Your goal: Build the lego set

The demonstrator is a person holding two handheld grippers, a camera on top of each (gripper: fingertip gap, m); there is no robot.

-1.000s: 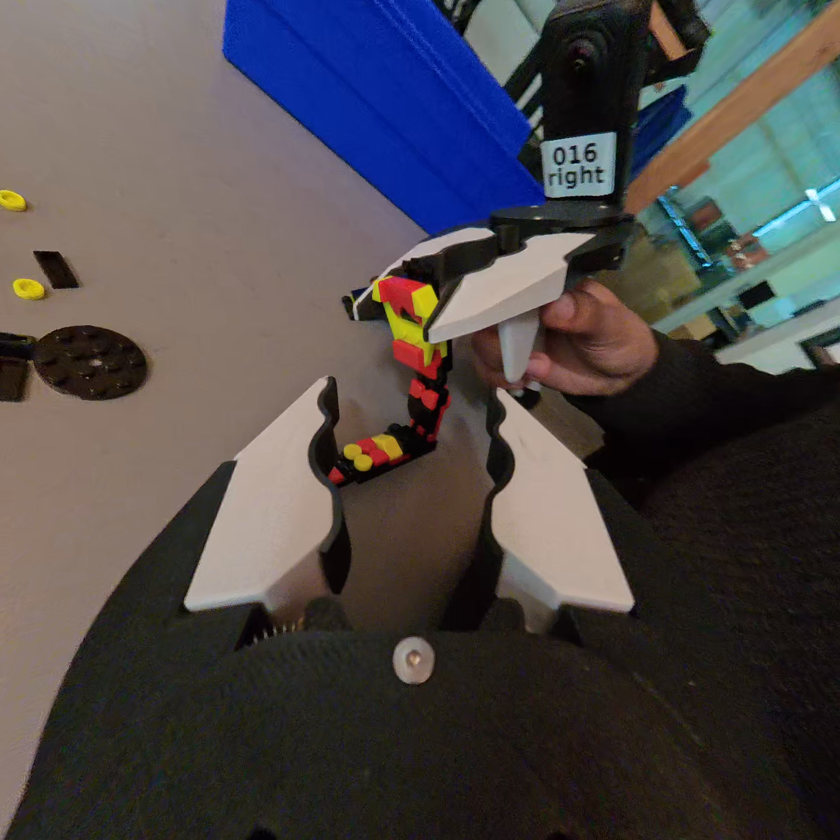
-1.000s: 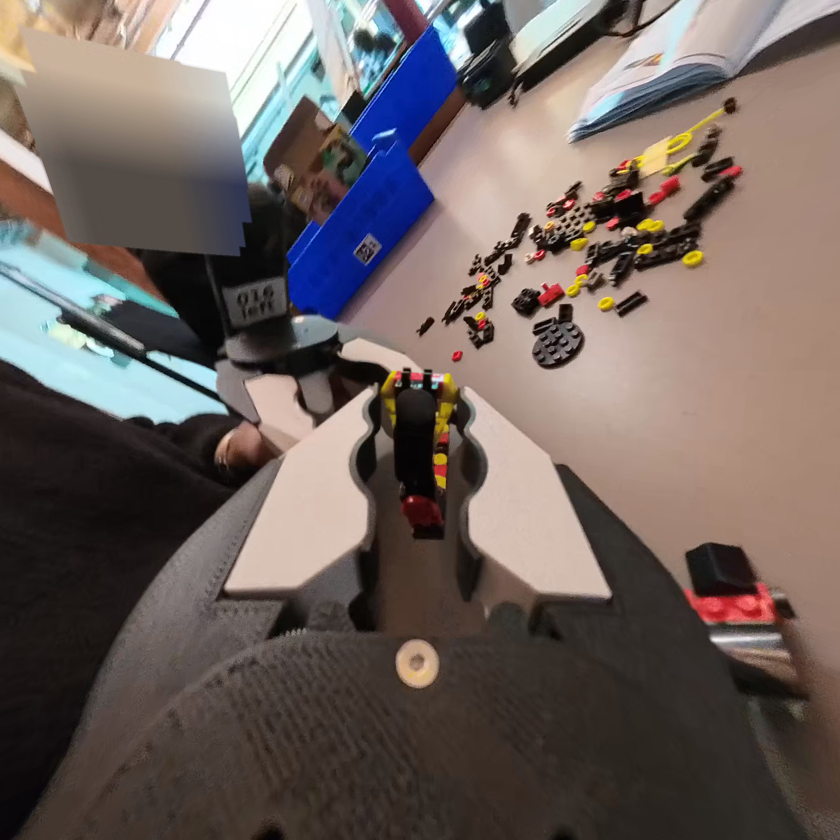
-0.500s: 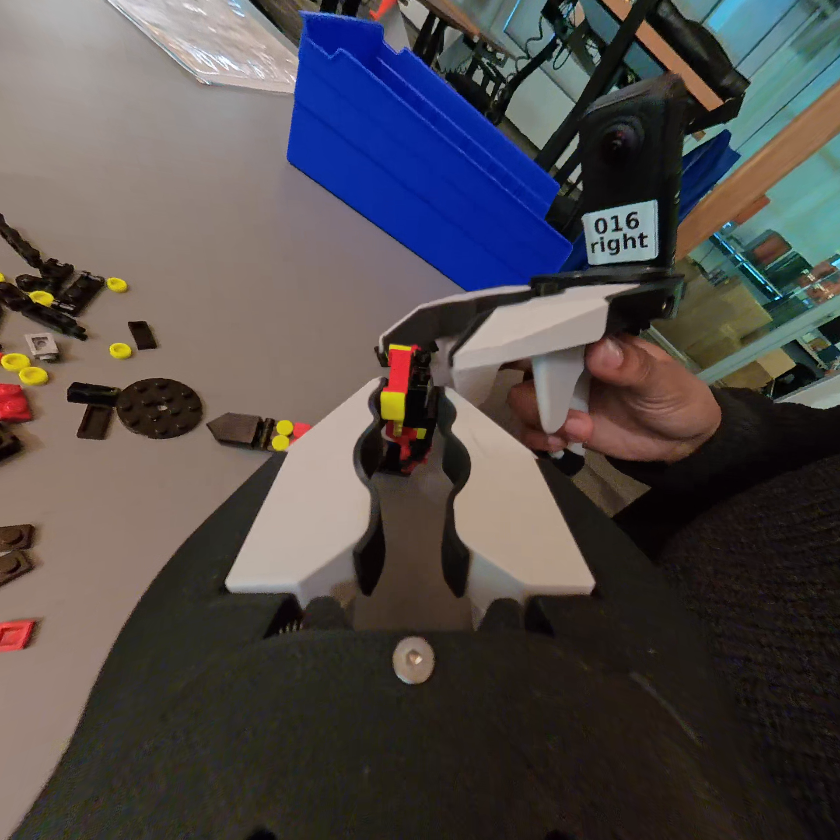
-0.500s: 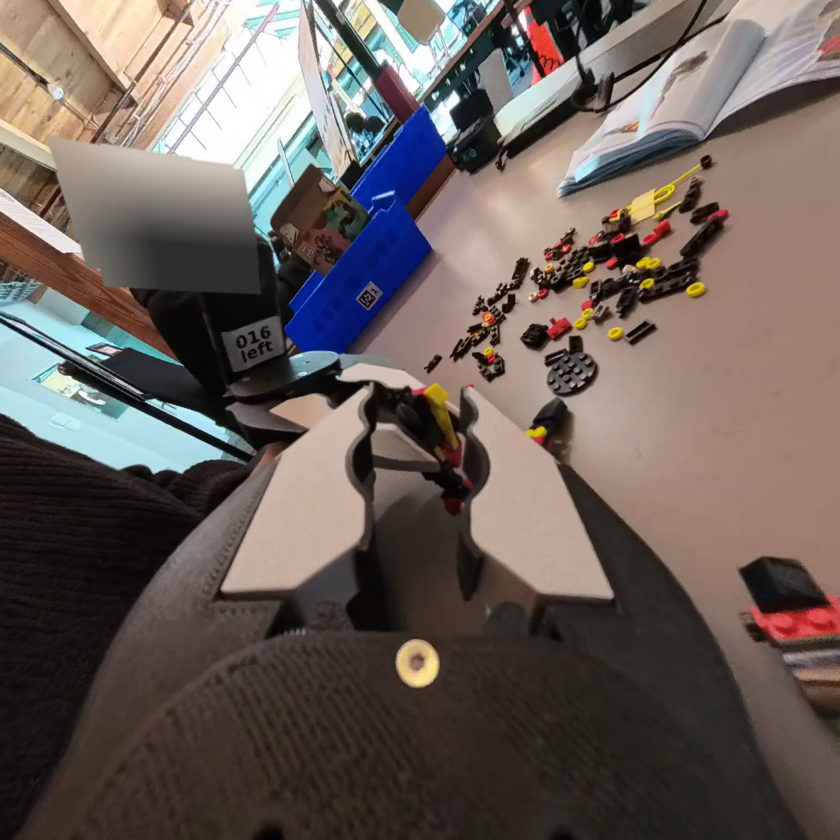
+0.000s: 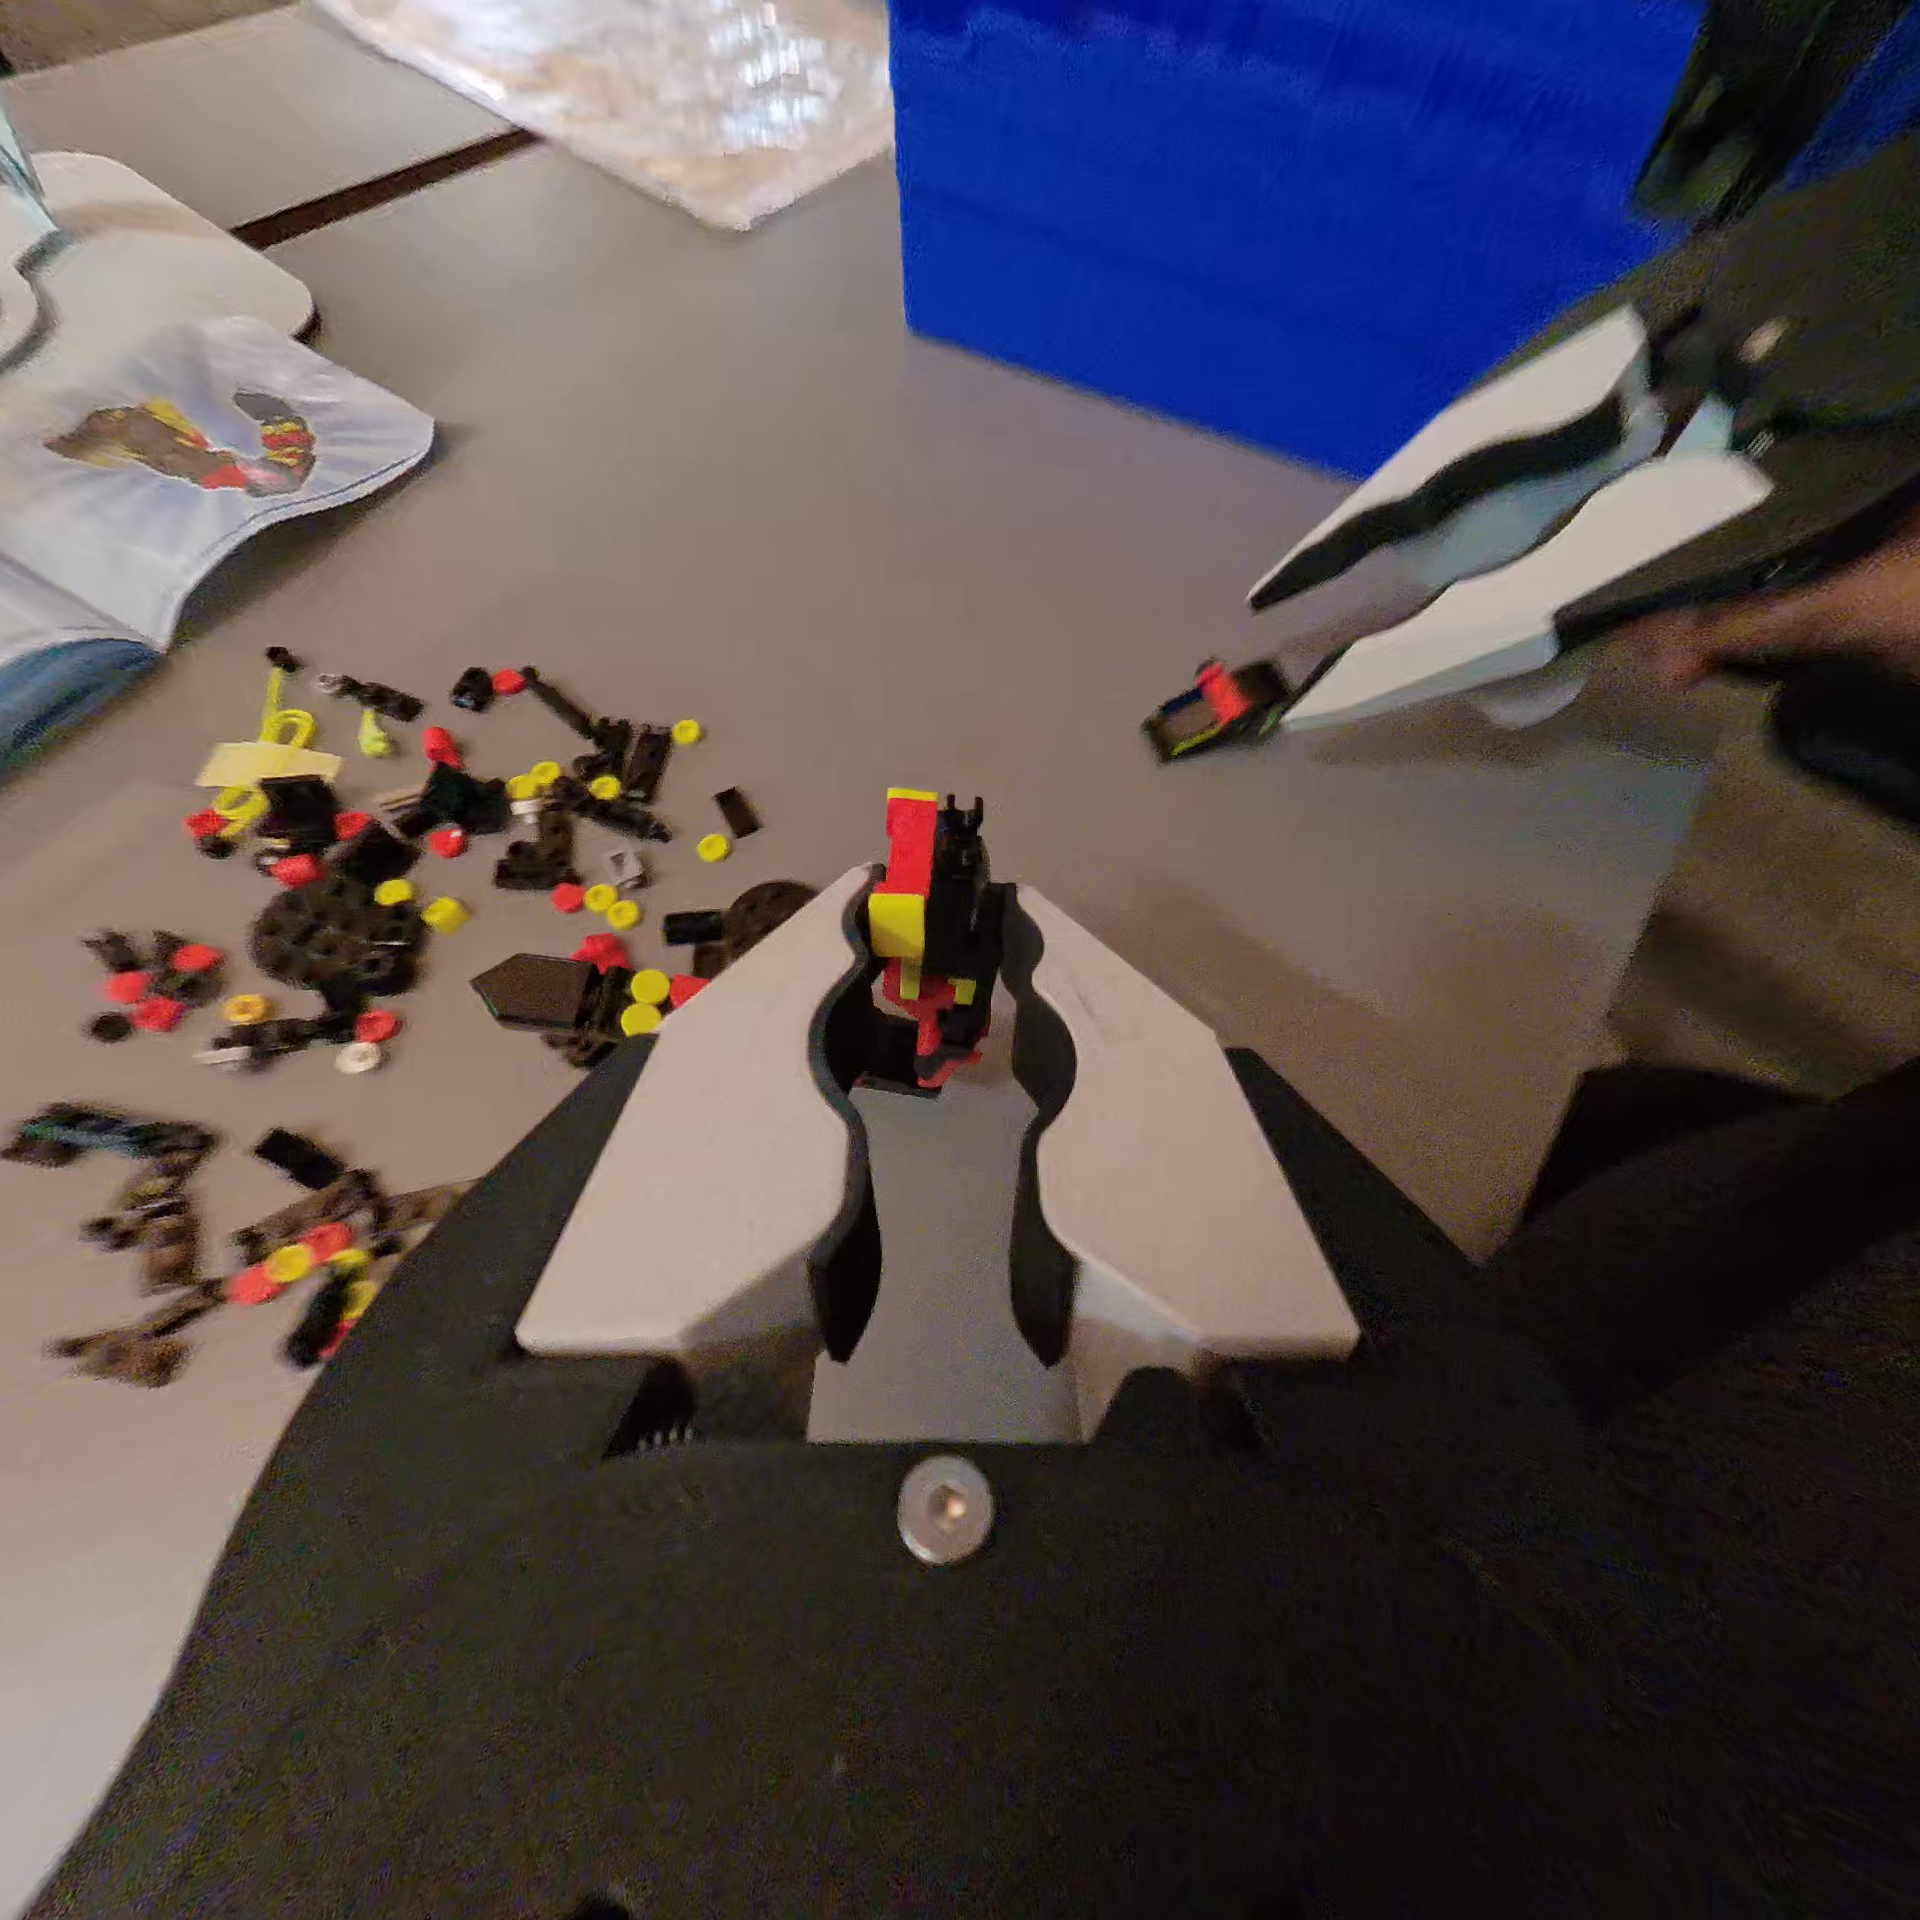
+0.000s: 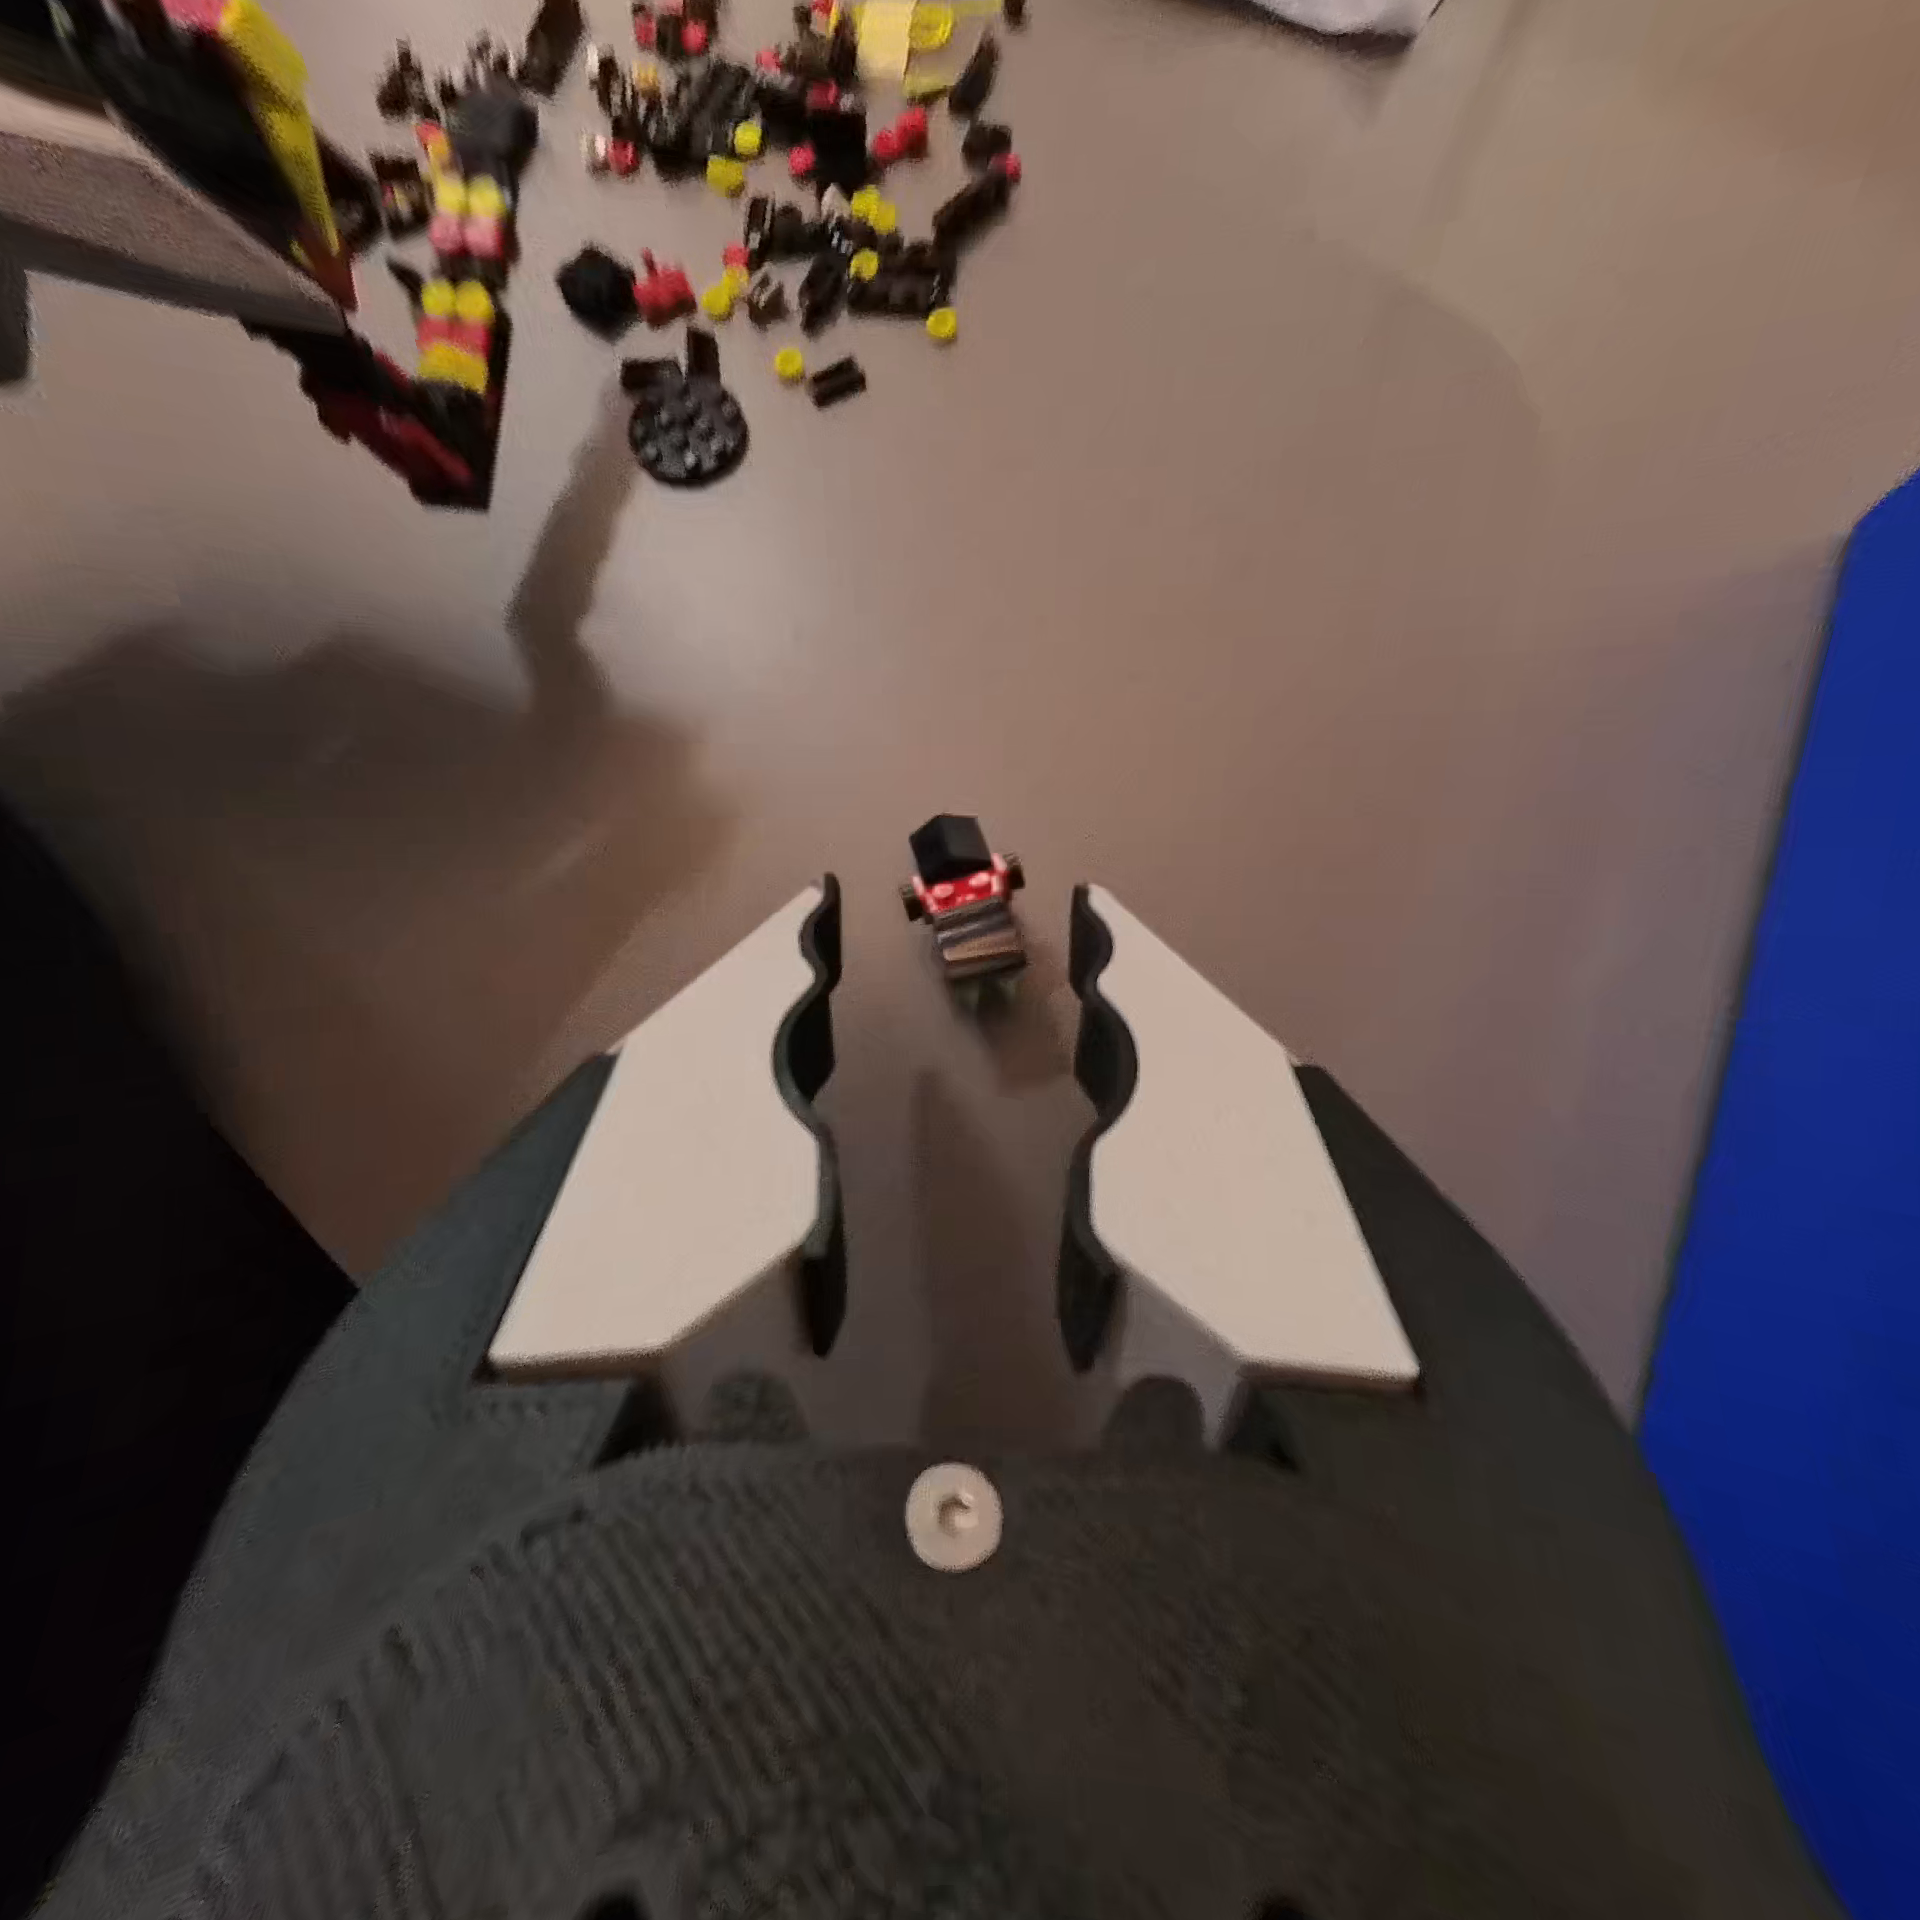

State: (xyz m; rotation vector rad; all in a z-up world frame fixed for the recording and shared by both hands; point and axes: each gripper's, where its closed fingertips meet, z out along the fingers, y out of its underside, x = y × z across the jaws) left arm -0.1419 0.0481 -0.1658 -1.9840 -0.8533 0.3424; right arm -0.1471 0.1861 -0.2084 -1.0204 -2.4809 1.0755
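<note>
My left gripper (image 5: 933,896) is shut on a red, yellow and black lego assembly (image 5: 914,914) and holds it upright above the table. The assembly also shows, blurred, at the upper left of the right wrist view (image 6: 457,353). My right gripper (image 6: 951,904) is open and low over the table. A small black and red lego piece (image 6: 961,920) lies on the table between its fingertips, apart from both. In the left wrist view the right gripper (image 5: 1273,660) is at the right, tips next to that small piece (image 5: 1210,707).
A scatter of several loose black, red and yellow pieces (image 5: 416,883) (image 6: 810,208) lies on the grey table, with a round black plate (image 6: 688,431). A blue bin (image 5: 1247,208) (image 6: 1818,1039) stands close by. An open instruction booklet (image 5: 156,468) and a plastic bag (image 5: 675,94) lie farther off.
My left gripper shut on the assembly and now holds it alone. My right gripper let go of it, opened, and moved down to the small piece on the table.
</note>
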